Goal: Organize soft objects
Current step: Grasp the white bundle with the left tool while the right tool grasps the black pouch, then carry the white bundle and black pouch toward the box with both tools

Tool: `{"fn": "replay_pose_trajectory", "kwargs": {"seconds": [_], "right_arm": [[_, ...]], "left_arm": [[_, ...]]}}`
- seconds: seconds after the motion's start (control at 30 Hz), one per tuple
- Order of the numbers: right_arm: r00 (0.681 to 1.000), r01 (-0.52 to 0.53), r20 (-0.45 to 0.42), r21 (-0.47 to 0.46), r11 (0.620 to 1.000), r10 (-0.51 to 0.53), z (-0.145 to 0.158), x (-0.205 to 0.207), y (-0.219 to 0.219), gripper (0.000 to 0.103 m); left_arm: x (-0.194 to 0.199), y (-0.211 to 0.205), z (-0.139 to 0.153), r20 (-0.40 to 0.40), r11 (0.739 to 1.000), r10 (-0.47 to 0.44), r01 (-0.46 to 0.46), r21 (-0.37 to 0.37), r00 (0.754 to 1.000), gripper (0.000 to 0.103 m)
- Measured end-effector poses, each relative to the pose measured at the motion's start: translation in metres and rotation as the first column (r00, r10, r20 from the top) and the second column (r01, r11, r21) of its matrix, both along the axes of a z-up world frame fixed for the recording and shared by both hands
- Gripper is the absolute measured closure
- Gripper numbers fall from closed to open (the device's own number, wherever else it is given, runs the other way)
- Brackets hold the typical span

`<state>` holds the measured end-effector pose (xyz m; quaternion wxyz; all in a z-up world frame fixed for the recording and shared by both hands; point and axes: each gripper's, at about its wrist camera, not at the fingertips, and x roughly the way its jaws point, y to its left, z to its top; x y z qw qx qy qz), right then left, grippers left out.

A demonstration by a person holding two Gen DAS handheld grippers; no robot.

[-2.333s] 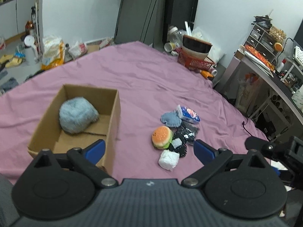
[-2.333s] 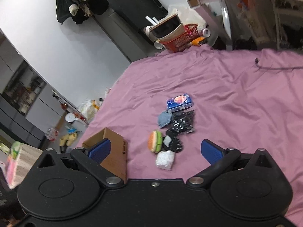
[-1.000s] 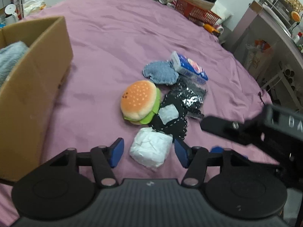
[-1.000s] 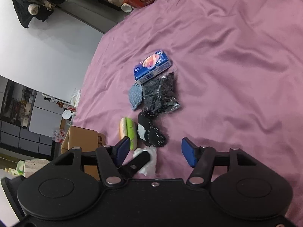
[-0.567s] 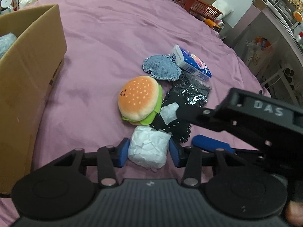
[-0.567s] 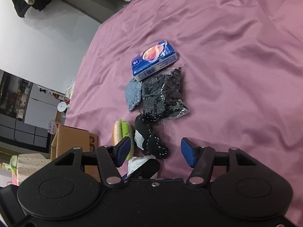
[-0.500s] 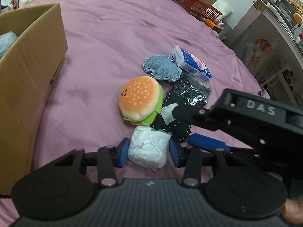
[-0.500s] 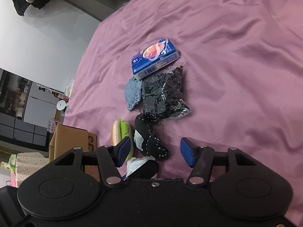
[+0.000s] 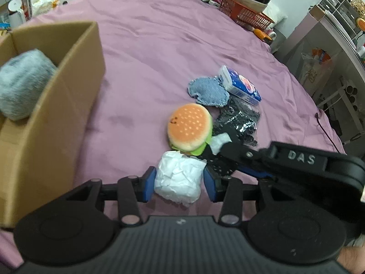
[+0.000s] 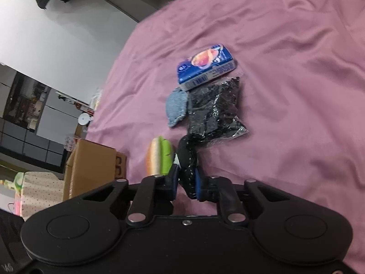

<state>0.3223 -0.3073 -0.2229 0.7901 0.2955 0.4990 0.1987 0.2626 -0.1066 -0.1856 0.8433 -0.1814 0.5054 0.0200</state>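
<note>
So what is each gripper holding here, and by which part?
The left gripper clamps the white crumpled bundle across its two sides. The right gripper is shut on the near end of the black stitched soft toy.

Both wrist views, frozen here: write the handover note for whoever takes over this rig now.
Left tongs: shut on the white crinkled paper-wrapped bundle.
Right tongs: shut on the black white-stitched soft toy.
Cardboard box sits to the left on the purple bedsheet, holding one fluffy grey-blue ball.
On the sheet: plush hamburger, blue denim patch, blue tissue pack, clear bag of black pieces.
Done: one item boxed.
Left: likely box both gripped items, then the other four.
</note>
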Motion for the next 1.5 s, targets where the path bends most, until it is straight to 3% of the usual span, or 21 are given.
{"fn": "replay_pose_trajectory", "kwargs": {"seconds": [0.53,0.77,0.97,1.27,1.5], "right_arm": [[0.987,0.131,0.089,0.007,0.991,-0.131,0.045,-0.055,-0.025,0.091],[0.971,0.153,0.187,0.002,0.988,-0.151,0.083,-0.076,-0.027,0.091],[0.958,0.185,0.214,0.047,0.982,-0.191,0.092,-0.097,-0.020,0.091],[0.932,0.159,0.335,-0.028,0.987,-0.140,0.122,-0.112,0.010,0.091],[0.917,0.167,0.378,-0.061,0.984,-0.132,0.130,-0.121,0.032,0.091]], "left_arm": [[-0.048,0.004,0.065,0.118,0.999,-0.041,0.039,0.015,0.992,0.059],[-0.061,0.015,0.092,0.160,0.998,-0.054,0.056,-0.005,0.986,0.059],[-0.067,0.034,0.112,0.183,0.998,-0.067,0.065,0.016,0.981,0.059],[-0.076,0.067,0.128,0.215,0.999,-0.043,0.035,0.042,0.976,0.059],[-0.080,0.098,0.134,0.217,0.999,-0.002,-0.009,0.050,0.976,0.059]]}}
